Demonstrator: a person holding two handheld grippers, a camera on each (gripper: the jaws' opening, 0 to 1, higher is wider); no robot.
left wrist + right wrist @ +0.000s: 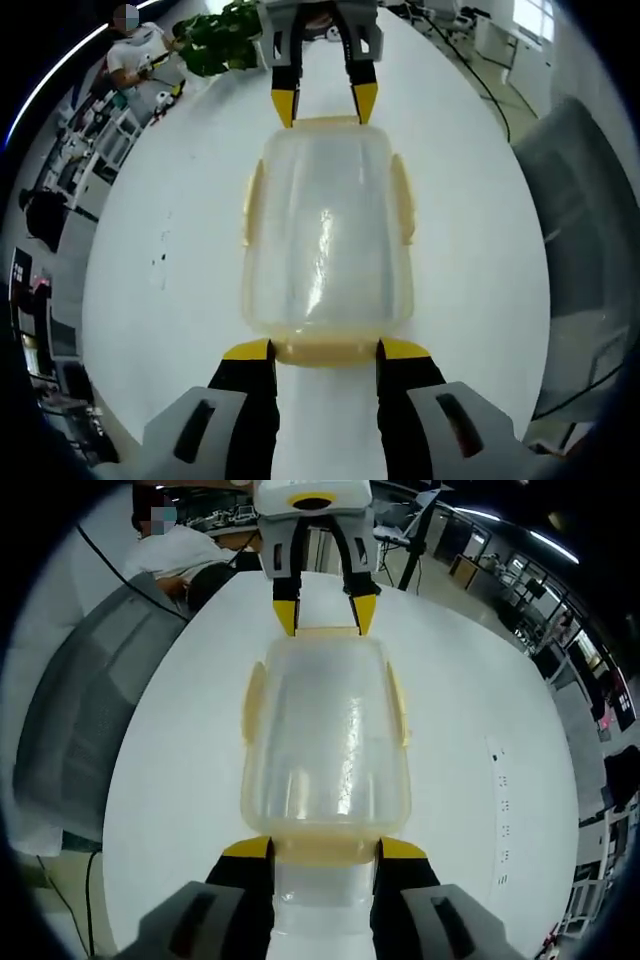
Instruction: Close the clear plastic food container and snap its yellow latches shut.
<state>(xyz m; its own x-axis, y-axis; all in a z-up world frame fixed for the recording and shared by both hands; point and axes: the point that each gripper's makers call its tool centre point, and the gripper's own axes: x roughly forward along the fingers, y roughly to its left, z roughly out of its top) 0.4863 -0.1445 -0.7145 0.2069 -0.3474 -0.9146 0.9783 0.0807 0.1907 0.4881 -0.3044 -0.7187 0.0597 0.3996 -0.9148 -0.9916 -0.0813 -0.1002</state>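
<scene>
A: Where's the clear plastic food container (326, 240)?

B: Lid on, lying on the white table (150, 300) between the two grippers.

A: And the left gripper (325, 350)?

B: Its jaws are spread wide, straddling the yellow latch (325, 352) at the near end. The right gripper (325, 848) does likewise at the opposite end latch (325, 852). Whether either grips it, I cannot tell

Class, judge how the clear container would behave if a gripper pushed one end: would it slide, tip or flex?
The container looks empty, so probably light. It sits low and wide on the smooth white table, so it would likely slide rather than tip. Its thin clear lid may flex slightly under pressure.
</scene>
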